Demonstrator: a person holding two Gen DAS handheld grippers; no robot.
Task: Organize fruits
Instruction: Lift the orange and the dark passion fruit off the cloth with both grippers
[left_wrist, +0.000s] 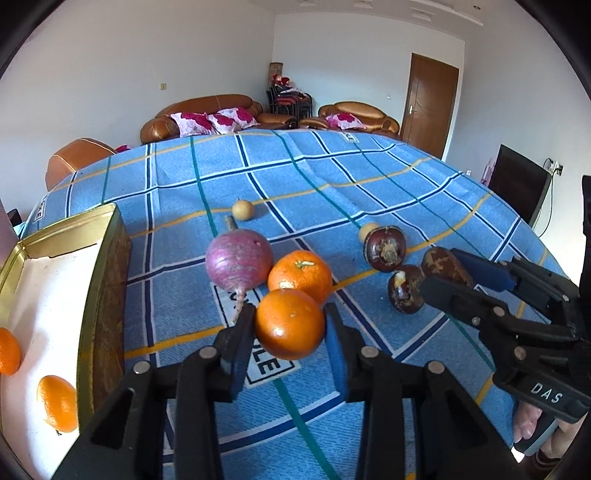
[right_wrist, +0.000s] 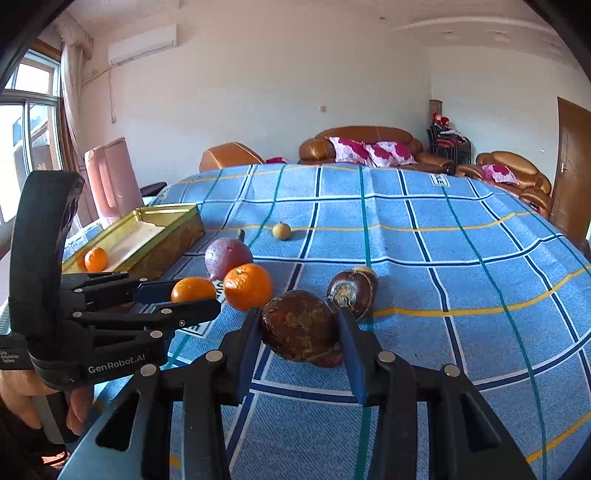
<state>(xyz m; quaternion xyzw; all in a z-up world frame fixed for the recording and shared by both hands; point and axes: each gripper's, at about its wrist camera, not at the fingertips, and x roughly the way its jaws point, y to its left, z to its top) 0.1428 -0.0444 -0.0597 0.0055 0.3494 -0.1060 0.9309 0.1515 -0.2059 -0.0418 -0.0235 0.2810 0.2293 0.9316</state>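
Blue checked tablecloth (left_wrist: 369, 177): left gripper (left_wrist: 289, 326) clamps a round, smooth orange tangerine (left_wrist: 289, 324) across its middle; right gripper (right_wrist: 300, 328) clamps a firm brown bulb (right_wrist: 300, 326); both probably light.

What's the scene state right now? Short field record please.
left gripper: shut on a glossy round orange
right gripper: shut on a dark brown knobbly water chestnut
container: gold metal tin with white lining, two oranges inside
loose on blue checked cloth: purple round radish, second orange, two dark chestnuts, two small tan round fruits
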